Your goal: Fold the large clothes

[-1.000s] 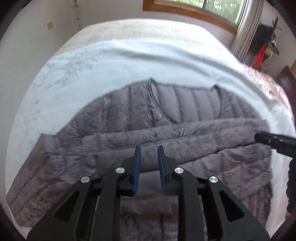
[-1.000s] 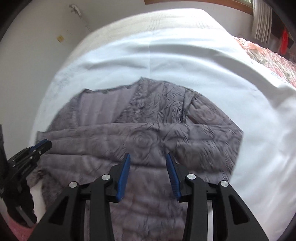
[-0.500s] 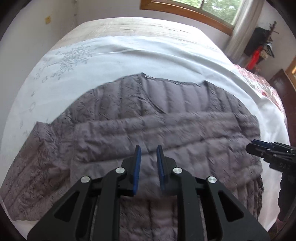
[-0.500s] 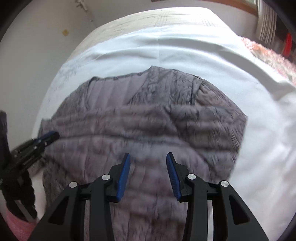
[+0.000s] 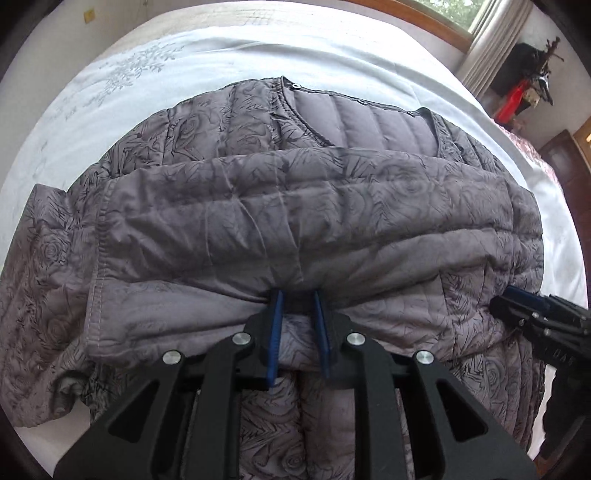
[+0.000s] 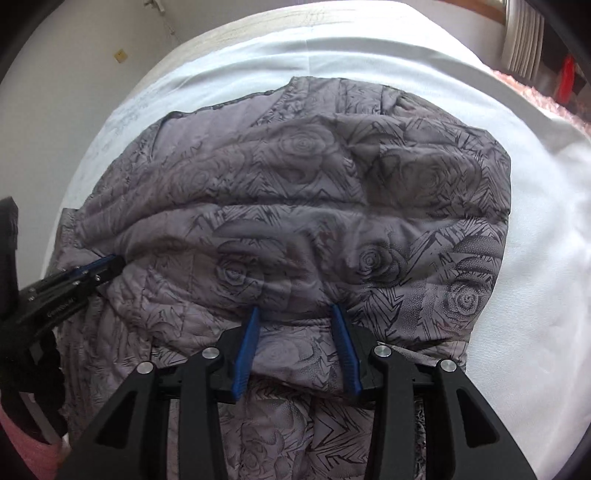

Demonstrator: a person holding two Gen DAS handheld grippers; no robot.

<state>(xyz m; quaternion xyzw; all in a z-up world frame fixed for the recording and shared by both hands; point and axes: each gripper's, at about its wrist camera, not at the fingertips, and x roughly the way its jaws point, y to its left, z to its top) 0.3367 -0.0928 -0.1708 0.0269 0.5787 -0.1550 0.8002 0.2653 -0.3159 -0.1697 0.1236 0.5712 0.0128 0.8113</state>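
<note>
A grey quilted jacket [image 5: 295, 206] with a rose print lies on the white bedsheet [image 5: 155, 85], collar at the far side, a sleeve folded across its chest. It also shows in the right wrist view [image 6: 303, 206]. My left gripper [image 5: 297, 301] is open, its blue fingertips touching the lower edge of the folded sleeve. My right gripper [image 6: 295, 314] is open wider, its tips against a fold of the jacket. Each gripper appears at the edge of the other's view: the right one [image 5: 517, 310] and the left one [image 6: 99, 269].
The bed [image 5: 332, 26] reaches back to a wood-framed window [image 5: 436, 18] with curtains. A patterned pink cover [image 6: 546, 99] lies at the right. A dark rack with a red item [image 5: 517, 96] stands beside the bed. White sheet surrounds the jacket.
Both grippers have moved forward and down onto the jacket. Their tips now touch the fabric. The jacket fills more of both views.
</note>
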